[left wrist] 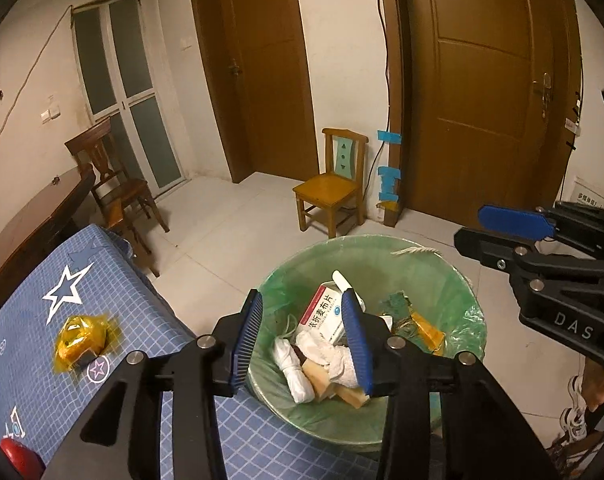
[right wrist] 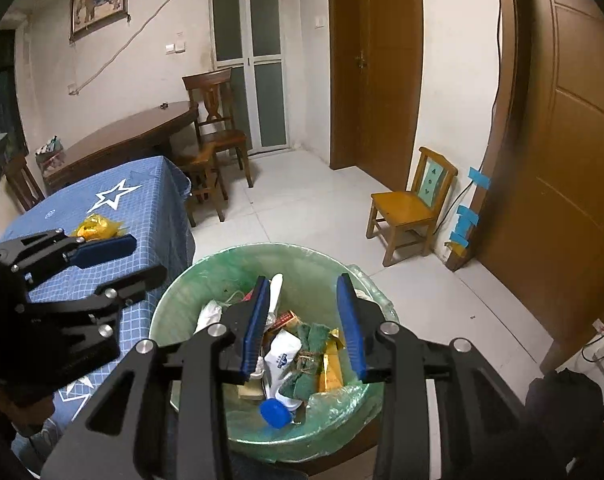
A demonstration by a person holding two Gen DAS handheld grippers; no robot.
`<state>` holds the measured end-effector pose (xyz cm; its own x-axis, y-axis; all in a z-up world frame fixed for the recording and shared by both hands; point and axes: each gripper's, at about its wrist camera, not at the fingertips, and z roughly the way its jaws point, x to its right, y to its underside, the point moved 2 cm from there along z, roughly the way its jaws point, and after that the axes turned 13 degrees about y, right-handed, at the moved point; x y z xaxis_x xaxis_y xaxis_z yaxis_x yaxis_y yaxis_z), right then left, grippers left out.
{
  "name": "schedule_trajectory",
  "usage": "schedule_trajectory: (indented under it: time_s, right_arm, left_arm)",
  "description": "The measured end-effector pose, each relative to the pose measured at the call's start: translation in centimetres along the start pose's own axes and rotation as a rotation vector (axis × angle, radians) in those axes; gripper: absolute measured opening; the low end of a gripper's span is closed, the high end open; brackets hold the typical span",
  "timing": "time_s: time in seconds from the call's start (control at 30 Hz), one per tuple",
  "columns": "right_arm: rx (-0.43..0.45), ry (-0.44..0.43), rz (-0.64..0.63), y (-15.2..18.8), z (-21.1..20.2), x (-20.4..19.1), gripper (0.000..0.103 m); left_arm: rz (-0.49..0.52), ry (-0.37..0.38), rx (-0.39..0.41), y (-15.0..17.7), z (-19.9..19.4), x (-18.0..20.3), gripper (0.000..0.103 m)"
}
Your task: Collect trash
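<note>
Yellow wrapper (left wrist: 84, 336) lies on the tablecloth (left wrist: 30, 280), left of the left gripper (left wrist: 302, 340).

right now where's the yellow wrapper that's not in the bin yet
The yellow wrapper lies on the blue star tablecloth, left of the trash bin in the left wrist view.

A red object (left wrist: 20, 458) at the desk's (left wrist: 30, 304) near corner is cut off by the left wrist view's dark rim, its kind unclear. The left hand-held gripper (left wrist: 302, 340) screens part of the white medicine box (left wrist: 320, 312) in the bin (left wrist: 454, 280). Shoes (left wrist: 574, 424) at lower right run out of frame.
</note>
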<state>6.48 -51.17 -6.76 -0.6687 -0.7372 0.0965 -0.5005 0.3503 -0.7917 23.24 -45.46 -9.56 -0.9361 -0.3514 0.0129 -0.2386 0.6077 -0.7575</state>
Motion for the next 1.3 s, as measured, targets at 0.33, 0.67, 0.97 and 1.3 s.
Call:
schedule_trajectory:
  time_s: [0.33, 0.67, 0.97, 1.3]
  right_arm:
    - [0.065, -0.045, 0.18, 4.2, -4.6, 1.7, 0.059]
    - [0.15, 0.061, 0.146, 6.7, -10.5, -0.6, 0.078]
    - [0.235, 0.196, 0.158, 8.4, -15.3, -0.7, 0.097]
    - [0.275, 0.331, 0.2, 10.1, -17.3, 1.1, 0.097]
  left_arm:
    - [0.017, -0.041, 0.049, 2.8, -5.0, 3.6, 0.067]
    - [-0.011, -0.048, 0.106, 6.2, -10.7, 4.9, 0.071]
    - [-0.013, -0.069, 0.172, 7.9, -15.2, 6.9, 0.077]
    - [0.018, -0.055, 0.23, 9.9, -18.8, 9.5, 0.098]
